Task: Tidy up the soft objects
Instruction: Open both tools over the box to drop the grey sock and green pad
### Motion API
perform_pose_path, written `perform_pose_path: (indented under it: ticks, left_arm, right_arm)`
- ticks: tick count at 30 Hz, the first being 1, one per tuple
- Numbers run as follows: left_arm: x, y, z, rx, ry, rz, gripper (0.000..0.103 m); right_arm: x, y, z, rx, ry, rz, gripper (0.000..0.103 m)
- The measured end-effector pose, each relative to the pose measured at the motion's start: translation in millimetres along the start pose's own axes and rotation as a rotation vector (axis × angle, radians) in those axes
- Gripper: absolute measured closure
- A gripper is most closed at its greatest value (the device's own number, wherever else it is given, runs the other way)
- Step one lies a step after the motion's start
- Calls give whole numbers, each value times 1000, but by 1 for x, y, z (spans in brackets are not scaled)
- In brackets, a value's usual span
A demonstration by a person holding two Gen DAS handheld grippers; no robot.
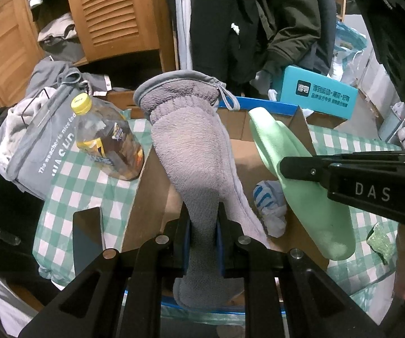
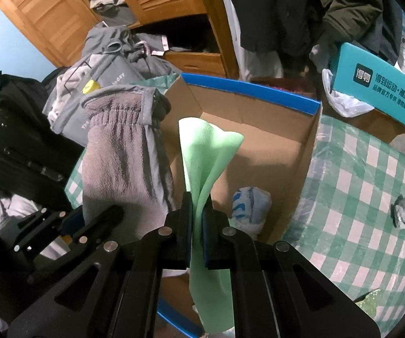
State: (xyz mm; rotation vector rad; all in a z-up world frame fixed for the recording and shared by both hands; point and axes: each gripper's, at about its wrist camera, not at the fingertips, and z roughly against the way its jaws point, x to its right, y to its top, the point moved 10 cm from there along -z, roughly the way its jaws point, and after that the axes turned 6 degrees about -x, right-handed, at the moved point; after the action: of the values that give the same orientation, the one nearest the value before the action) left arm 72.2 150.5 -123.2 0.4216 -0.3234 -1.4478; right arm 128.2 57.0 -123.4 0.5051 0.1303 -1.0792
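- Grey mitt is clamped in the left tool, over the cardboard box.
- Green cloth is pinched in the right tool, above the same box.

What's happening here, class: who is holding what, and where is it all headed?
A person holds a gripper in each hand. The left gripper is shut on a grey mitt; the right gripper is shut on a green foam sheet. Both items hang over an open cardboard box on a checked cloth. A white-and-blue bundle already lies in the box. Neither item has been dropped in yet.
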Motion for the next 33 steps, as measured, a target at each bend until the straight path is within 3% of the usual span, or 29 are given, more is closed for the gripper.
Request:
perform_pose_path:
  ticks: [4,8,12,23,30,33]
  left_arm:
    - [0,0,-1,-6,-1,-4,80]
    - [3,0,2,5,6,-17,75]
    - [6,2,6,18,12,-23,61]
    - [24,5,16,40,6,-55,46]
    - [40,9,23,58,1,-79,36]
    - [49,10,25,59,-9,-89,36]
  right_arm:
    - [0,1,2,1,6,1,92]
    - [4,2,6,12,13,-13,74]
    - [9,1,13,20,3,-19,68]
    - [30,-7,40,60,-37,-45,42]
    - [50,-18,51,60,-79,-65,38]
    - [63,-22,57,64,-94,-83,37]
